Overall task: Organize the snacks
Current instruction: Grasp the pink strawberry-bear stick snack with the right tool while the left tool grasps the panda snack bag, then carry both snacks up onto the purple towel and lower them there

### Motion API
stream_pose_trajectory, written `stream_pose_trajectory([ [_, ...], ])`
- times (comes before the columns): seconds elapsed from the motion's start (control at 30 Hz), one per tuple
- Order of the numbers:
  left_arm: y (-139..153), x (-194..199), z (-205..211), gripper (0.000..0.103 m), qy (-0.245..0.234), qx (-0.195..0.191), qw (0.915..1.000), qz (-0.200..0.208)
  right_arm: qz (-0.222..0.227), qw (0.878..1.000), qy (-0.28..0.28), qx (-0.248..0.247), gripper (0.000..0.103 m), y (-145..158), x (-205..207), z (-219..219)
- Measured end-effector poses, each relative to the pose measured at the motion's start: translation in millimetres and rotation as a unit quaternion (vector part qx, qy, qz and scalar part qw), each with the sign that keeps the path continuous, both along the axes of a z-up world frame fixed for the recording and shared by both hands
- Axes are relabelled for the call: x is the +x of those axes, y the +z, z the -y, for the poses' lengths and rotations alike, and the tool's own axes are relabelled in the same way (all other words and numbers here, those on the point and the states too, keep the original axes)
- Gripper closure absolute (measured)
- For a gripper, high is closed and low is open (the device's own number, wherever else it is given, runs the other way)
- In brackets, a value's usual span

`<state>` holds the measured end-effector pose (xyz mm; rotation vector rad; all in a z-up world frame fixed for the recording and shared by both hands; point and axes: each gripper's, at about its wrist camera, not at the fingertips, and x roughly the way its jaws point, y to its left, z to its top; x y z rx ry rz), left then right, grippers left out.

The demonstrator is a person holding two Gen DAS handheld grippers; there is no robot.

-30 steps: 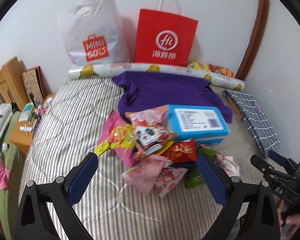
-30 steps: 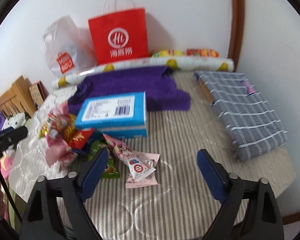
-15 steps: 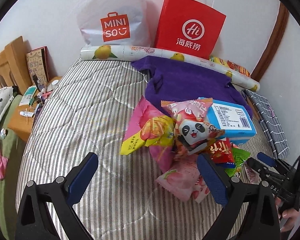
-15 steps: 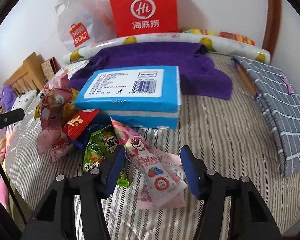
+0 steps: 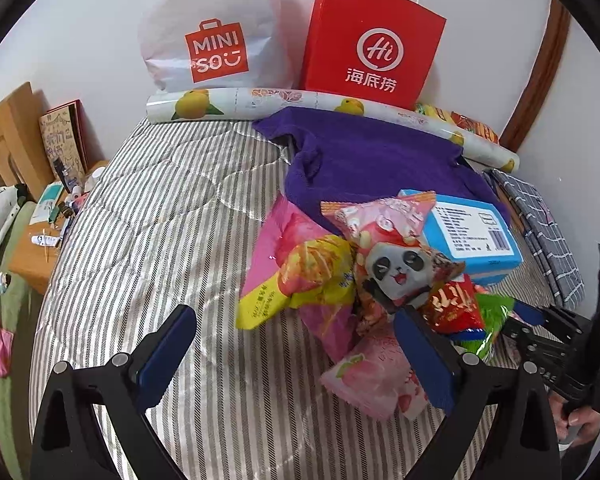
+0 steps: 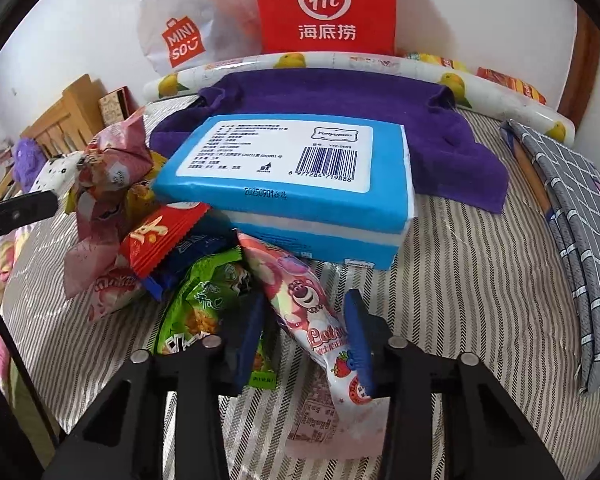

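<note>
Striped quilted bedcover carries an unsorted heap of crinkly snack packets beside a blue tissue box. Nearest, the right gripper straddles a pink bear-print wrapper, not yet clamped; the left gripper gapes empty.

Two shopping bags, one blue box, one purple towel.

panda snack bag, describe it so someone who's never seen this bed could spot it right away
On the striped bed, find the big blue box in front of the purple towel. The panda snack bag leans against that box's left side, atop the snack pile, the only packet with a black-and-white cartoon panda face.
</note>
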<state>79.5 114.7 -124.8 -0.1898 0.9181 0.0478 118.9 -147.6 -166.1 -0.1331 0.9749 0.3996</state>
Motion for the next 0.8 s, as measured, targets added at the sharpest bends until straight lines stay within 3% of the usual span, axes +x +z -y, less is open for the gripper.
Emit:
stream_pose_trajectory([
  [0.1,-1,4,-8,0.004,0.012,-0.004,0.9999,-0.001,0.004,1.000,-0.007,0.011,0.076,7,-3,8],
  [0.2,1,6,-11,0.006,0.010,-0.014,0.9998,0.004,0.006,0.999,-0.019,0.031,0.078,14,-5,17],
  [0.5,19,24,19,0.006,-0.045,-0.033,0.9981,0.028,0.022,0.998,-0.059,0.028,0.086,26,-11,41],
  [0.67,13,42,37,0.006,-0.065,-0.037,0.9971,0.015,0.014,0.997,-0.069,0.031,0.085,18,-9,52],
  [0.8,7,50,48,0.012,-0.077,-0.040,0.9963,0.002,0.003,0.998,-0.056,0.026,0.075,13,-9,50],
])
